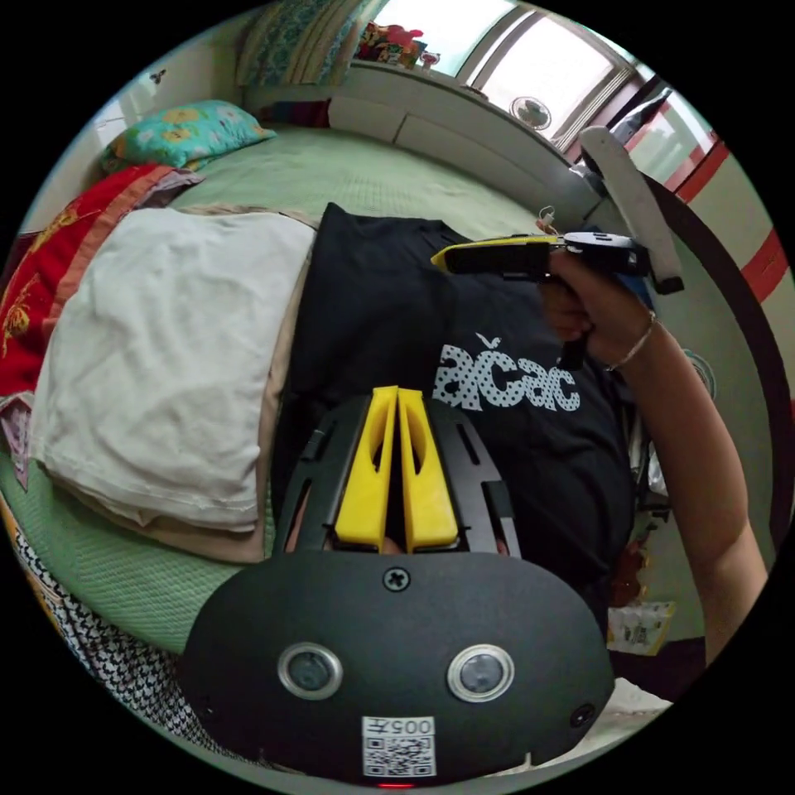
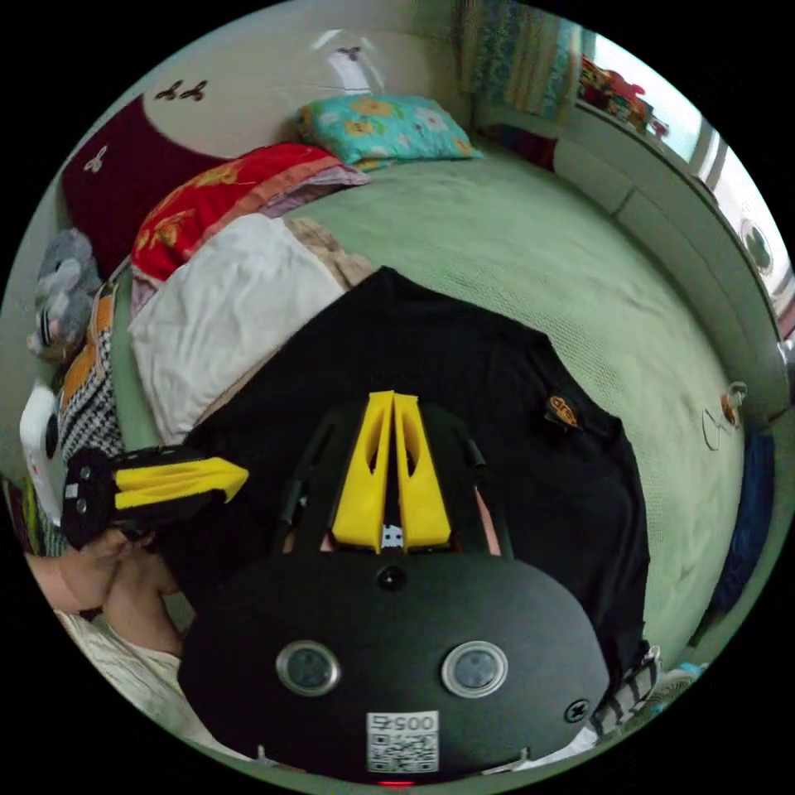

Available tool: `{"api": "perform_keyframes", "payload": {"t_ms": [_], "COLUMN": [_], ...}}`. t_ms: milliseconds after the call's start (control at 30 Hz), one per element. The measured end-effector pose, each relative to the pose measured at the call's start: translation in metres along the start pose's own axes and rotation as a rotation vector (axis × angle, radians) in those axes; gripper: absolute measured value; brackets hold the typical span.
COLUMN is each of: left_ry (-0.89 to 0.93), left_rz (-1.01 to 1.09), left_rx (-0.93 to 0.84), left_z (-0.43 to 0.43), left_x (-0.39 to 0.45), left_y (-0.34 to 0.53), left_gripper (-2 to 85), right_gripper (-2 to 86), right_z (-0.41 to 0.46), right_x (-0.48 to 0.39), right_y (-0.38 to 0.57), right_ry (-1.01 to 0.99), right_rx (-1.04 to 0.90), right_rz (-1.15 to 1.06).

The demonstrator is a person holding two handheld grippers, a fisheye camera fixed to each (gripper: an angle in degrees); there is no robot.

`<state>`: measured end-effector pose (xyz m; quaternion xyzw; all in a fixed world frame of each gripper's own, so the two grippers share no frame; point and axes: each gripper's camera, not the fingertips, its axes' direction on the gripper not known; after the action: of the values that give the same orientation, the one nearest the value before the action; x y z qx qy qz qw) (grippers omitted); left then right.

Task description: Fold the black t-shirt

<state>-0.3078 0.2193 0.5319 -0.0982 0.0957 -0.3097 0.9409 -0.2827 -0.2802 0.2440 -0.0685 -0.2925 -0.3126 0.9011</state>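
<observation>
In the left gripper view the black t-shirt (image 1: 389, 315) lies spread on the green bedcover (image 1: 348, 170), filling the middle of the frame, with white dotted lettering right of centre. The left gripper (image 1: 397, 393) sits at lower centre above the shirt, its two yellow jaws pressed together tip to tip with nothing seen between them; whether the tips touch the cloth cannot be told. At the right of the frame a hand (image 1: 592, 310) holds the right gripper (image 1: 443, 258) over the upper part of the shirt, its yellow jaws drawn together and pointing toward the left of the frame. A folded white cloth (image 1: 166, 348) lies just beside the shirt at the left, on a beige layer. A red blanket (image 1: 50, 273) is at the far left and a floral pillow (image 1: 186, 132) at the upper left.

In the right gripper view the shirt (image 2: 464, 364) spreads across the centre and lower right of the frame on the bedcover (image 2: 530, 240), with a small orange tag (image 2: 563, 411) on it right of centre. The right gripper (image 2: 393, 399) is at centre above the dark cloth, jaws clenched with no cloth visible between them. The left gripper (image 2: 240, 474) comes in from the lower left, jaws closed, near the shirt's edge. The white cloth (image 2: 228, 306) lies at the upper left of the shirt, the red blanket (image 2: 215, 195) beyond it and the floral pillow (image 2: 385, 128) near the top
</observation>
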Motion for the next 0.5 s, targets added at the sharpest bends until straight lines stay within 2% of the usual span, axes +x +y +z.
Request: {"api": "perform_keyframes", "payload": {"t_ms": [133, 200, 300, 367, 433, 500], "left_ry": [-0.03, -0.04, -0.069, -0.093, -0.098, -0.084], "left_rz": [0.001, -0.007, 0.008, 0.023, 0.025, 0.027], "left_rx": [-0.088, -0.091, -0.078, -0.093, -0.075, -0.028], "left_z": [0.022, 0.023, 0.027, 0.035, 0.035, 0.031], "left_x": [0.024, 0.033, 0.05, 0.064, 0.075, 0.088], "left_y": [0.002, 0.005, 0.011, 0.016, 0.02, 0.025], "left_gripper": [-0.7, -0.7, -0.6, -0.6, -0.6, -0.6], "right_gripper": [-1.2, -1.2, -1.2, -1.2, -1.2, -1.2], "right_z": [0.018, 0.01, -0.007, 0.0, -0.017, -0.057], "right_x": [-0.009, 0.0, 0.01, 0.014, 0.023, 0.03], "right_y": [0.015, 0.025, 0.039, 0.043, 0.051, 0.073], "right_ry": [0.065, 0.015, 0.056, 0.057, 0.064, 0.064], "right_rx": [-0.082, -0.04, 0.044, -0.036, 0.012, 0.147], "right_rz": [-0.024, 0.038, 0.113, 0.096, 0.184, 0.274]}}
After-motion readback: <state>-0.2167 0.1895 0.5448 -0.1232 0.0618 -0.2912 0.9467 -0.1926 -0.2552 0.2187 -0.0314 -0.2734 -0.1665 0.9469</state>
